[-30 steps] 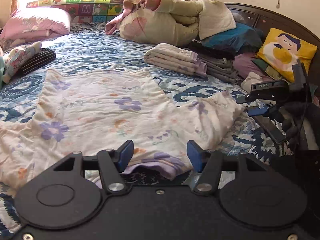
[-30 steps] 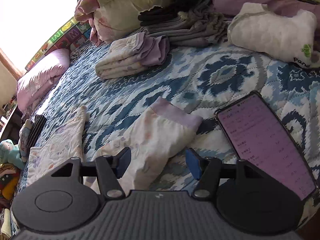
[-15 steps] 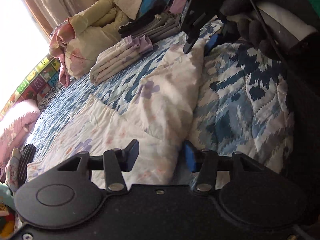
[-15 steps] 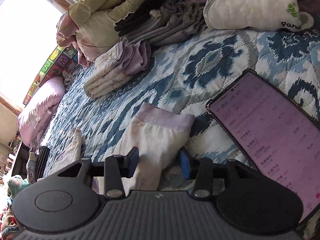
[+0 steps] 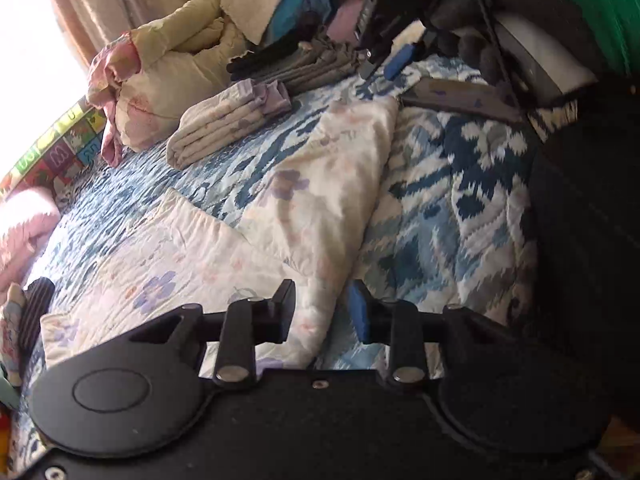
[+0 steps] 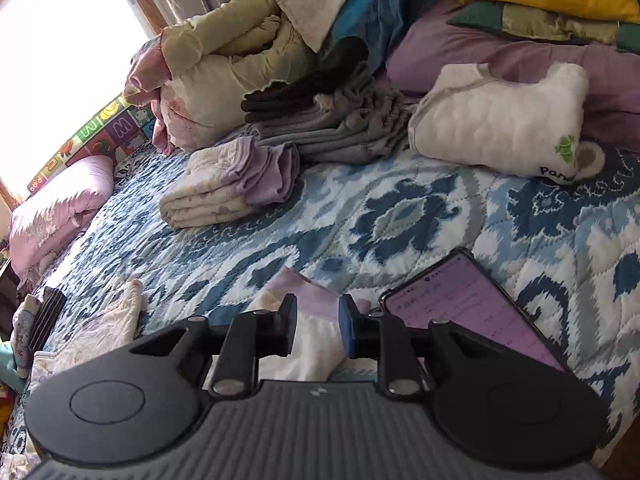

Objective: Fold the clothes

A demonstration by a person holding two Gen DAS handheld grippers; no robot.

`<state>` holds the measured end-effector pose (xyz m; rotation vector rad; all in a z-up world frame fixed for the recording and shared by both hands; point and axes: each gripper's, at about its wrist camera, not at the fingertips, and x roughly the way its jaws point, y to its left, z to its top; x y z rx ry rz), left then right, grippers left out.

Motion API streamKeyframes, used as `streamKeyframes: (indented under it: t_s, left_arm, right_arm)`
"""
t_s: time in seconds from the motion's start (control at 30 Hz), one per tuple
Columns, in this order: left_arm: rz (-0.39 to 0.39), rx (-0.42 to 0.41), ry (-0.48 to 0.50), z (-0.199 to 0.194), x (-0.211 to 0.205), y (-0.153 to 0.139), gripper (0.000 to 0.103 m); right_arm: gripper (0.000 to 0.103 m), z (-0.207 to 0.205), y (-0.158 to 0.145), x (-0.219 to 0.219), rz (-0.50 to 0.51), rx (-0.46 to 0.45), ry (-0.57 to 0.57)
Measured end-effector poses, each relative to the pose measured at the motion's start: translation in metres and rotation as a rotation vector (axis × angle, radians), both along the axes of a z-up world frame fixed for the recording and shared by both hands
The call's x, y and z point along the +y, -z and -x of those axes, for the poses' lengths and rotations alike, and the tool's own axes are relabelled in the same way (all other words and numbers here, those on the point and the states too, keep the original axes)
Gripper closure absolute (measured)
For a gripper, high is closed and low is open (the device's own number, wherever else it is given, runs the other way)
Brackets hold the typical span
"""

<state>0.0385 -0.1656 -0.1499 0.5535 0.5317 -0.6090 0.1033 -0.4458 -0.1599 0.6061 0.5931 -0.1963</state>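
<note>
Bed quilt (image 6: 420, 216): stitched, puckered cotton in a blue, navy and white ikat print, running under everything.
Bundled comforter (image 6: 224, 76): a puffy, crumpled heap of pale yellow and pink near the bright window, whose glare washes out that corner.
Floral garment (image 5: 224, 248): thin cream fabric with faded purple flowers, rumpled, spread flat on the quilt with one long leg or sleeve stretching away; its lower edge is cut off behind the left tool's body.
Purple cuff (image 6: 316, 300): the lilac ribbed end of that stretched part, lying on the quilt just beside the phone.
White plush pillow (image 6: 500, 128): fleecy, ridged, with a small green motif and partly readable lettering.
Grey stack (image 6: 340, 128): soft folded greys with something black on top.
Folded floral set (image 6: 228, 184): neat cream and lilac layers next to the grey stack.
Phone (image 6: 472, 312): flat on the quilt, its lit screen pinkish; text too small to read, its near end hidden by the right tool.
Right gripper (image 6: 318, 328): low over the cuff, fingers set narrowly apart on either side of it, not yet pinching.
Left gripper (image 5: 322, 312): tilted, low over the garment's edge, fingers moderately spread astride a fold, gripping nothing.
</note>
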Motion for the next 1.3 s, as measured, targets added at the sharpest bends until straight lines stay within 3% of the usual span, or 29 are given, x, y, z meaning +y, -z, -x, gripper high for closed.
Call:
streamKeyframes:
  t_s: [0.07,0.13,0.17,0.2,0.27,0.3,0.33,0.4,0.43,0.47,0.57,0.63,0.67,0.73,0.8,0.83,0.9,1.0,1.03,1.07,1.1,1.13,1.17,1.23,1.3]
  left_arm:
    - [0.093,0.081,-0.08,-0.012,0.004,-0.003,0.073]
    - [0.104,0.24,-0.141,-0.028,0.006,0.014,0.064]
    - [0.109,0.273,-0.144,-0.028,0.01,0.019,0.064]
    - [0.131,0.255,-0.141,-0.021,0.016,0.017,0.063]
    - [0.171,0.263,-0.149,-0.009,0.033,0.008,0.062]
    - [0.205,0.266,-0.174,-0.006,0.046,0.002,0.062]
    - [0.242,0.259,-0.224,-0.004,0.063,-0.004,0.062]
    - [0.314,0.239,-0.336,-0.001,0.098,-0.018,0.062]
    - [0.357,0.233,-0.402,-0.002,0.119,-0.023,0.062]
    - [0.395,0.221,-0.473,-0.005,0.141,-0.026,0.062]
    - [0.491,0.171,-0.689,-0.017,0.206,-0.031,0.062]
    - [0.56,0.156,-0.782,-0.029,0.243,-0.026,0.062]
    - [0.56,0.145,-0.812,-0.035,0.257,-0.018,0.06]
    - [0.451,0.242,-0.933,-0.058,0.282,0.016,0.055]
    - [0.621,0.261,-0.962,-0.052,0.314,0.013,0.063]
    - [0.632,0.238,-0.983,-0.048,0.319,0.003,0.067]
    - [0.619,0.135,-0.98,-0.041,0.322,-0.015,0.062]
    - [0.628,0.107,-0.977,-0.054,0.332,-0.024,0.059]
    - [0.608,0.105,-0.988,-0.06,0.334,-0.022,0.057]
    - [0.543,0.121,-1.034,-0.073,0.34,-0.013,0.051]
    - [0.46,0.165,-1.124,-0.087,0.348,0.002,0.052]
    - [0.498,0.175,-1.155,-0.088,0.363,0.01,0.061]
    - [0.575,0.157,-1.158,-0.083,0.373,0.007,0.062]
    - [0.571,0.085,-1.191,-0.072,0.379,-0.008,0.062]
    - [0.597,0.053,-1.151,-0.068,0.377,-0.021,0.062]
  right_arm:
    - [0.078,-0.002,-0.006,0.012,-0.026,-0.022,-0.087]
    - [0.078,-0.01,0.0,0.041,-0.088,-0.014,-0.253]
    - [0.078,-0.014,0.003,0.056,-0.119,-0.01,-0.337]
    - [0.079,-0.018,0.007,0.07,-0.147,-0.003,-0.415]
    - [0.084,-0.026,0.032,0.085,-0.116,0.108,-0.43]
    - [0.097,-0.029,0.044,0.091,-0.101,0.157,-0.436]
    - [0.103,-0.023,0.05,0.089,-0.097,0.118,-0.416]
    - [0.103,-0.02,0.046,0.08,-0.17,0.135,-0.377]
    - [0.103,-0.018,0.039,0.082,-0.15,0.139,-0.371]
    - [0.092,-0.014,0.032,0.085,-0.136,0.122,-0.379]
    - [0.071,-0.002,0.018,0.095,-0.143,0.069,-0.425]
    - [0.07,0.004,0.012,0.105,-0.133,0.032,-0.475]
    - [0.07,0.006,0.01,0.111,-0.127,0.007,-0.504]
    - [0.071,0.006,0.012,0.123,-0.097,-0.018,-0.547]
    - [0.072,0.003,0.026,0.127,-0.083,0.018,-0.543]
    - [0.072,0.004,0.035,0.126,-0.09,0.02,-0.535]
    - [0.075,0.014,0.051,0.117,-0.136,-0.039,-0.524]
    - [0.076,0.012,0.055,0.109,-0.213,-0.042,-0.494]
    - [0.076,0.011,0.055,0.109,-0.22,-0.044,-0.49]
    - [0.076,0.011,0.056,0.108,-0.226,-0.045,-0.486]
    - [0.076,0.011,0.055,0.11,-0.215,-0.047,-0.489]
    - [0.076,0.011,0.055,0.111,-0.211,-0.048,-0.49]
    - [0.076,0.012,0.055,0.111,-0.207,-0.049,-0.491]
    - [0.076,0.012,0.055,0.11,-0.212,-0.051,-0.487]
    - [0.076,0.013,0.056,0.109,-0.225,-0.055,-0.482]
